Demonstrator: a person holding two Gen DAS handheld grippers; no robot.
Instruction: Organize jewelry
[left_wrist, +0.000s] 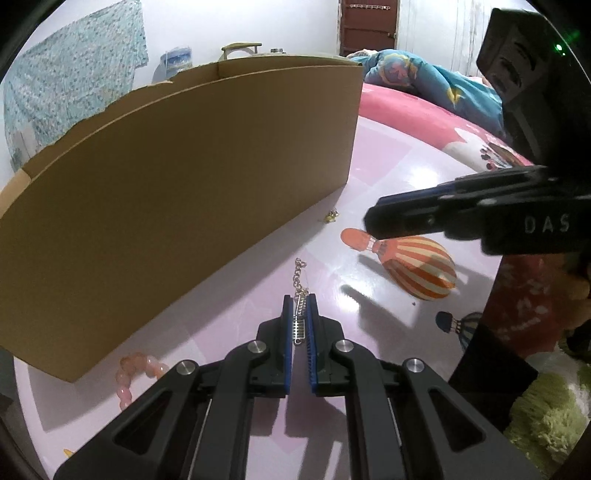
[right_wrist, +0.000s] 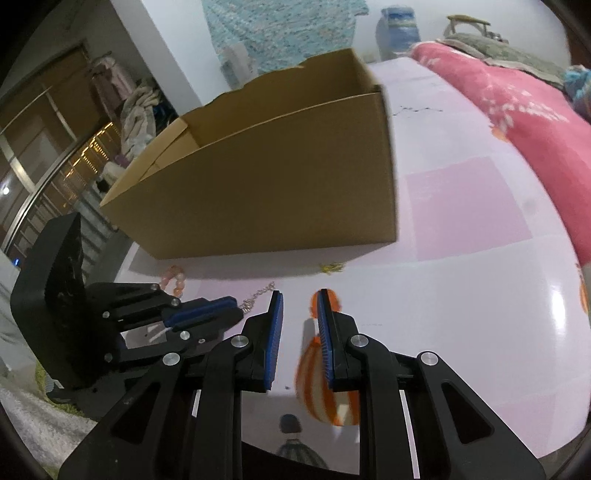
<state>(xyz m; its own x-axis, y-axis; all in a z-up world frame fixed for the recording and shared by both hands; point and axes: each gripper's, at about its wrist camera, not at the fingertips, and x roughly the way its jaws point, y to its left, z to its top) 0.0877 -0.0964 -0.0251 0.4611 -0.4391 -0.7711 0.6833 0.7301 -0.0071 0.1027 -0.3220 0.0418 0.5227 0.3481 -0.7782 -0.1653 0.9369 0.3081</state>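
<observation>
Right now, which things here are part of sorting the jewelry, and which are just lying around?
Job:
silver chain, clamped in left gripper
pink bead bracelet
small gold piece
cardboard box
right gripper, empty

Lying about:
blue quilt
pink blanket
green rug

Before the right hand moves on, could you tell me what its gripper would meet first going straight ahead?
Probably the pink table top: the right gripper holds nothing and points down at the bare surface just ahead.
</observation>
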